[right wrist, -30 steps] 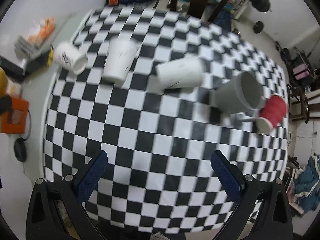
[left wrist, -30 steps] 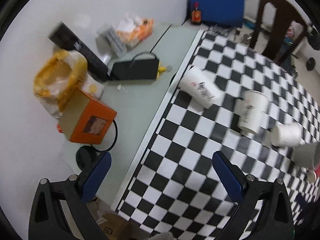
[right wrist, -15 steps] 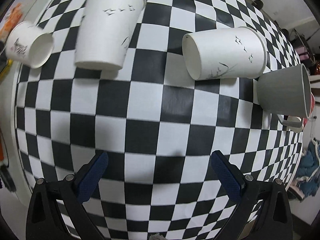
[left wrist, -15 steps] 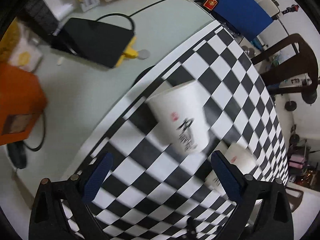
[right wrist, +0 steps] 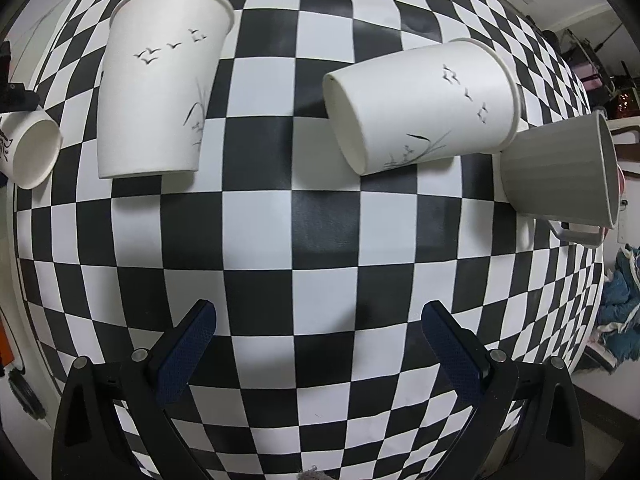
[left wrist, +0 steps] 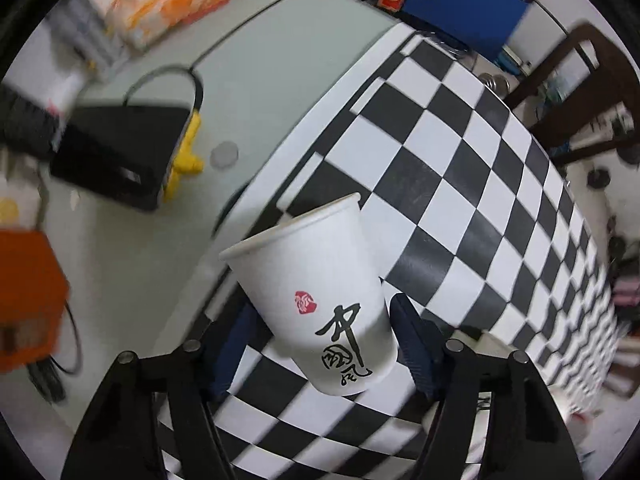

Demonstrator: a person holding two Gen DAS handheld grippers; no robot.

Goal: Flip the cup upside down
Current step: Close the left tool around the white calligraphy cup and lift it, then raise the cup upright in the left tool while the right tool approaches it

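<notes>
A white paper cup with black calligraphy and a red seal [left wrist: 316,296] sits between my left gripper's [left wrist: 320,332] blue pads, which are shut on its lower half; its rim points away. The same cup shows at the left edge of the right wrist view [right wrist: 28,152]. My right gripper [right wrist: 316,336] is open and empty above the checkered cloth [right wrist: 320,240]. Ahead of it, a white bird-print cup [right wrist: 160,88] stands upright on the left and a second bird-print cup [right wrist: 424,104] lies on its side on the right.
A grey mug [right wrist: 560,172] lies on its side at the right with a red cup behind it. Left of the cloth are a black case [left wrist: 120,152], an orange box [left wrist: 28,292] and snack packs [left wrist: 168,0]. A wooden chair [left wrist: 580,80] stands beyond the table.
My left gripper moved in on the calligraphy cup and closed on it. My right gripper dropped closer to the cloth and the two bird-print cups.
</notes>
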